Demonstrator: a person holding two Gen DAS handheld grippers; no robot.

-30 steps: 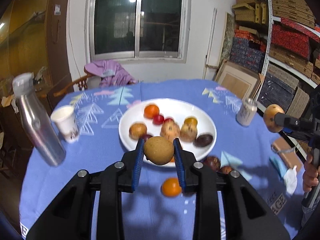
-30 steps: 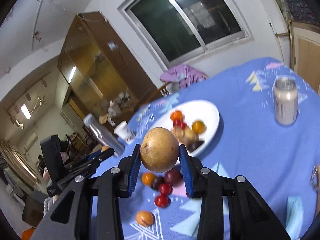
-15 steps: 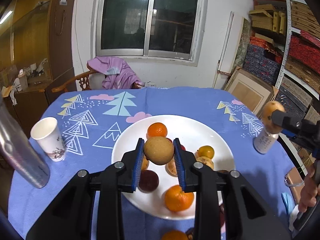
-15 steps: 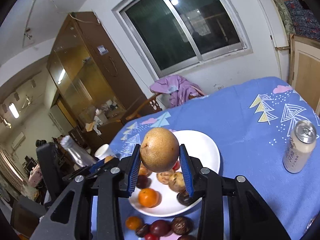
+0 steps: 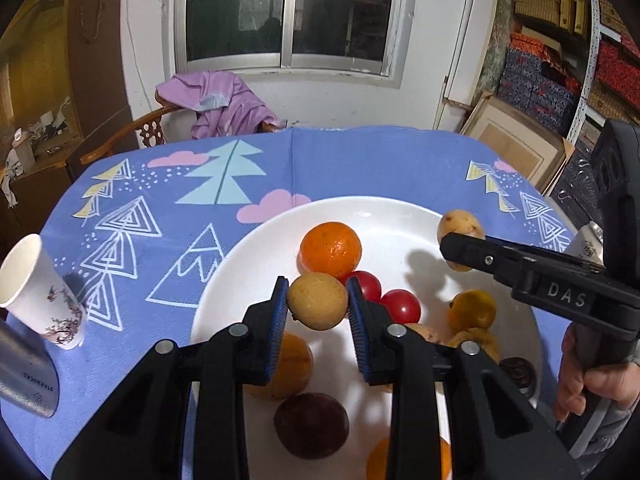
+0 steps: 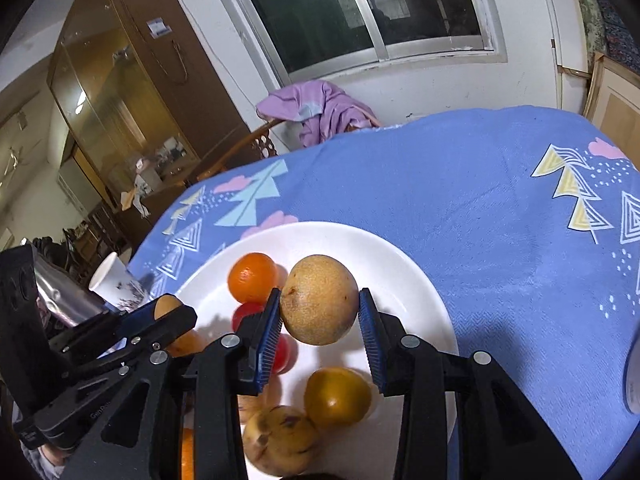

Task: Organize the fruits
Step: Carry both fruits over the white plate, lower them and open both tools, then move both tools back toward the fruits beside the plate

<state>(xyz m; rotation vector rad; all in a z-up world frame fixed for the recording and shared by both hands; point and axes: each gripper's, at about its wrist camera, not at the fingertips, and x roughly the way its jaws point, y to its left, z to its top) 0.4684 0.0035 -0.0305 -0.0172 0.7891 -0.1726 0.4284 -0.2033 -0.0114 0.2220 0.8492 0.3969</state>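
Both your grippers, left clenched on a small tan round fruit and right on a larger speckled one, hang directly above the white round plate, its bare patch lying ahead.

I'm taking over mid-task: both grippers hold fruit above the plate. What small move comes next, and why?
Probably lower the right gripper a little toward the bare far part of the white plate, then release: its large tan fruit hangs above that spot, while other fruit crowds the near side.
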